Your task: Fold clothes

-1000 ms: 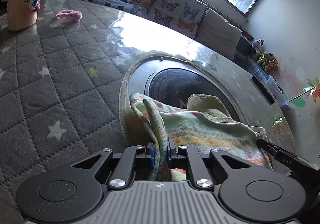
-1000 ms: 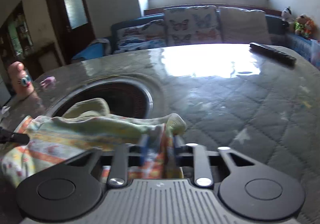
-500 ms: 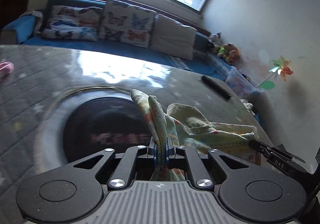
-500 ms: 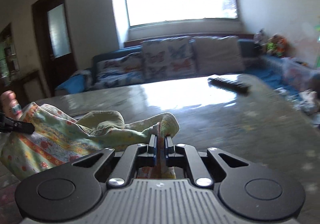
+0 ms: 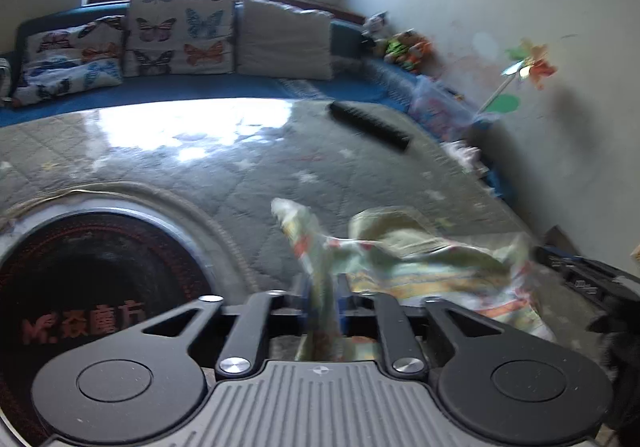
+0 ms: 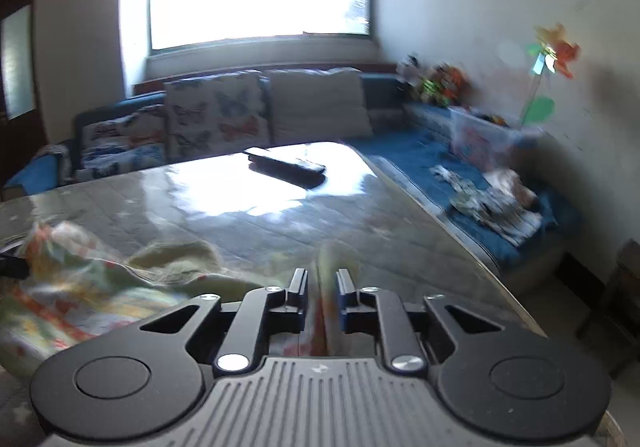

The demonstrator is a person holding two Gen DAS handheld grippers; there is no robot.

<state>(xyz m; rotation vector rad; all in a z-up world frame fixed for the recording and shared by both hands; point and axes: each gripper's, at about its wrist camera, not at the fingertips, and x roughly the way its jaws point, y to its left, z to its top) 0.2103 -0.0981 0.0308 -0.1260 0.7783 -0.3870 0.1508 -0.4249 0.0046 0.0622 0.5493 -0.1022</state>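
Observation:
A small garment (image 5: 420,267) in pale green and yellow with orange print lies bunched on the quilted grey table cover (image 5: 248,183). One folded edge stands up between the jaws of my left gripper (image 5: 323,283); the jaws are opening and the pads stand off the cloth. In the right wrist view the garment (image 6: 80,287) spreads to the left, and a thin edge of it rises between the jaws of my right gripper (image 6: 322,279). Those jaws are opening too, with a gap on both sides of the cloth. The right gripper's tip (image 5: 580,279) shows at the garment's far side.
A black remote control (image 5: 368,125) lies far back on the table. A round dark inset (image 5: 92,287) sits at the left. The table's right edge (image 6: 440,223) is close, with a blue sofa (image 6: 400,159) and folded clothes (image 6: 492,203) beyond it.
Both grippers carried the garment rightward, off the round inset and toward the table's right side. Both pairs of jaws, earlier shut on the cloth, have parted.

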